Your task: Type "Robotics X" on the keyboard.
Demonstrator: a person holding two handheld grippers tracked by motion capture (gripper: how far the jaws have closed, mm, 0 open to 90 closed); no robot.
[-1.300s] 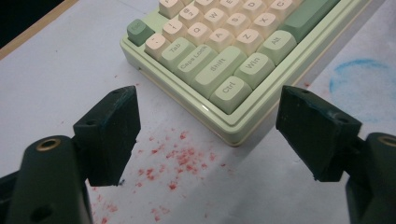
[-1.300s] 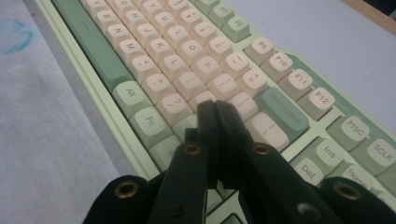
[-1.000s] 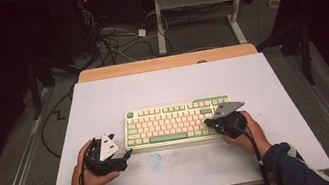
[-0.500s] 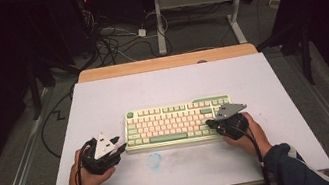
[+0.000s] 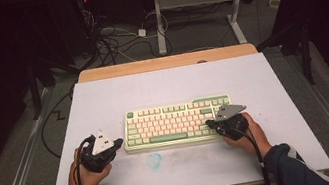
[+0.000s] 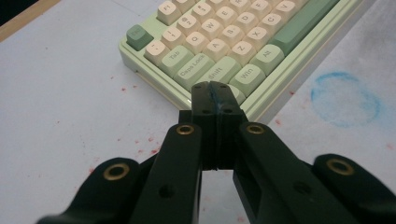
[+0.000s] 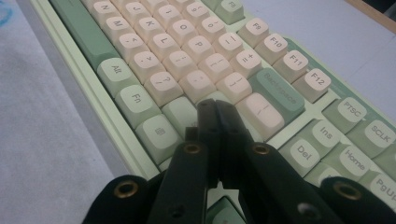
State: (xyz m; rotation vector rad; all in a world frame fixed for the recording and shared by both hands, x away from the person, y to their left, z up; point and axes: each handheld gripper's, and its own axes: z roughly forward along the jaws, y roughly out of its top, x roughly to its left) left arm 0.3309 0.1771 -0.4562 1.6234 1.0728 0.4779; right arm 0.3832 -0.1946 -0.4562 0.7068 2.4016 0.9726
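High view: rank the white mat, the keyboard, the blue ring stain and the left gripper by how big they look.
1. White mat, by far the largest.
2. Keyboard.
3. Left gripper, jaws shut and empty after just closing, smaller than the keyboard.
4. Blue ring stain, smallest.

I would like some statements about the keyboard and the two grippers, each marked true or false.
1. The left gripper has its jaws shut with nothing between them. True; they have just been closing.
2. The keyboard is black. False: it has a pale green case with cream and green keys.
3. The right gripper is over the right end of the keyboard, jaws shut. True.
4. A blue ring mark lies on the white table cover. True.
5. The left gripper holds a keycap. False: it holds nothing and its tip is at the keyboard's near left corner.
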